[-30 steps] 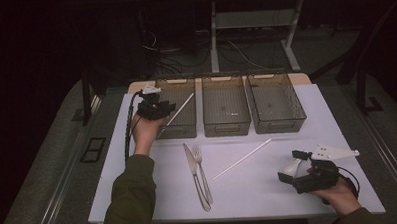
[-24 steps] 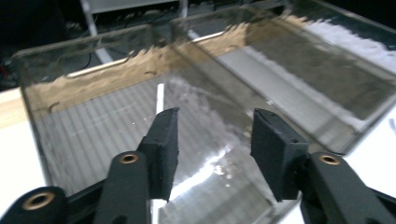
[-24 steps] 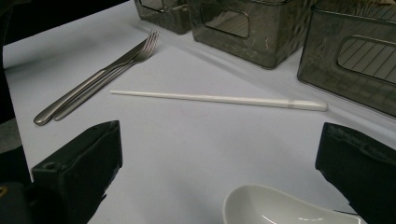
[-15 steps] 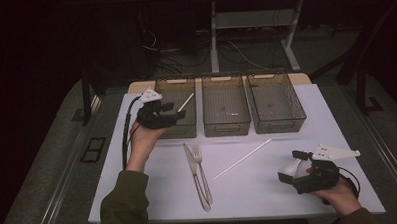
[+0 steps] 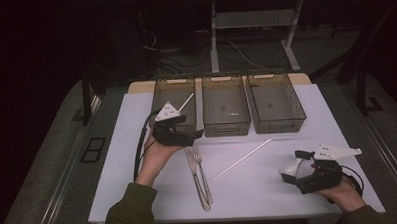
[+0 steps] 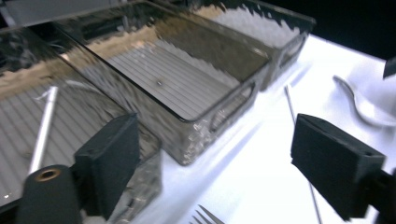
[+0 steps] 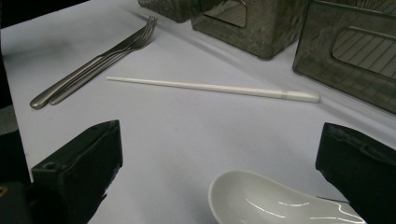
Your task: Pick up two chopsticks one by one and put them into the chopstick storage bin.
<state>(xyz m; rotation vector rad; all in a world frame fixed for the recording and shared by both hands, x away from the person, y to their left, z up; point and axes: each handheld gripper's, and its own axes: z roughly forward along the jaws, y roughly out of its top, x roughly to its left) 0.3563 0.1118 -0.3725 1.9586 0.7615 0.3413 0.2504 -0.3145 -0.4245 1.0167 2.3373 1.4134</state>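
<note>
Beside right gripper point(image 7: 219, 186), white spoon point(image 7: 275, 200), bowl up

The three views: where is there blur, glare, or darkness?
High view: dark surroundings, the white table lit. Left gripper view: the bins are smeared by motion blur, the table glares white. Right gripper view: sharp chopstick, soft gloss on the spoon.

Three smoked plastic bins point(image 5: 226, 111) stand in a row at the mat's far edge. Two white chopsticks: one inside the leftmost bin point(image 5: 185, 102), one on the mat before the bins point(image 5: 242, 159). Also before the bins lie one knife point(image 5: 196, 177), one fork point(image 5: 202, 174) and one white spoon point(image 7: 275, 200).
</note>
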